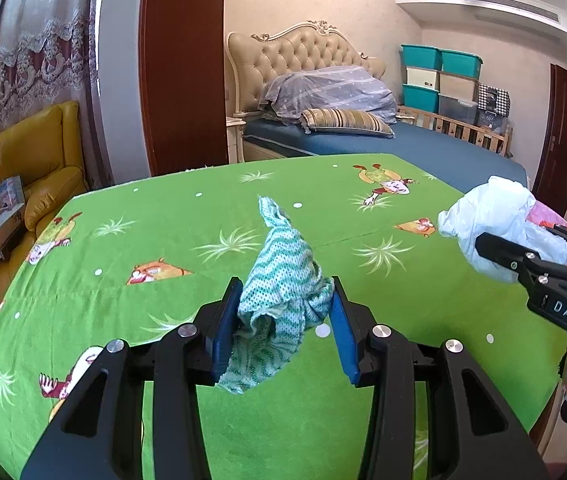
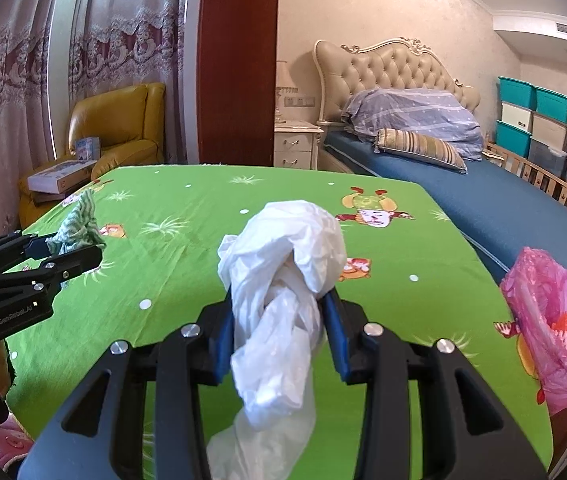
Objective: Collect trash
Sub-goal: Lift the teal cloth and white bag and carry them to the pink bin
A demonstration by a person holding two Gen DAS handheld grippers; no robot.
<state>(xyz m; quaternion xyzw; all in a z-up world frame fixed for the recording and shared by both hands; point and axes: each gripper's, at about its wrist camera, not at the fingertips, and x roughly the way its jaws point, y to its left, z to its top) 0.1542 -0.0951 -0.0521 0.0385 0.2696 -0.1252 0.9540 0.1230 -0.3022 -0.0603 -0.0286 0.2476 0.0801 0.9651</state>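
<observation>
Left gripper (image 1: pixel 287 322) fingers clamped on green-and-white cloth (image 1: pixel 283 280), right gripper (image 2: pixel 279 328) fingers clamped on crumpled white plastic bag (image 2: pixel 283 280), above green table (image 2: pixel 187 248), pink bag (image 2: pixel 551 320) at right edge.

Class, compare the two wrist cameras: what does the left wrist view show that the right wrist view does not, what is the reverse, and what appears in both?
Only the left wrist view shows the dark wooden door at the far right.

Only the right wrist view shows the white bedside cabinet and the whole pink plastic bag at the table's right edge.

Both show the green tablecloth, the left gripper shut on the green-and-white cloth, the right gripper shut on the white plastic bag, the bed and the yellow armchair.
</observation>
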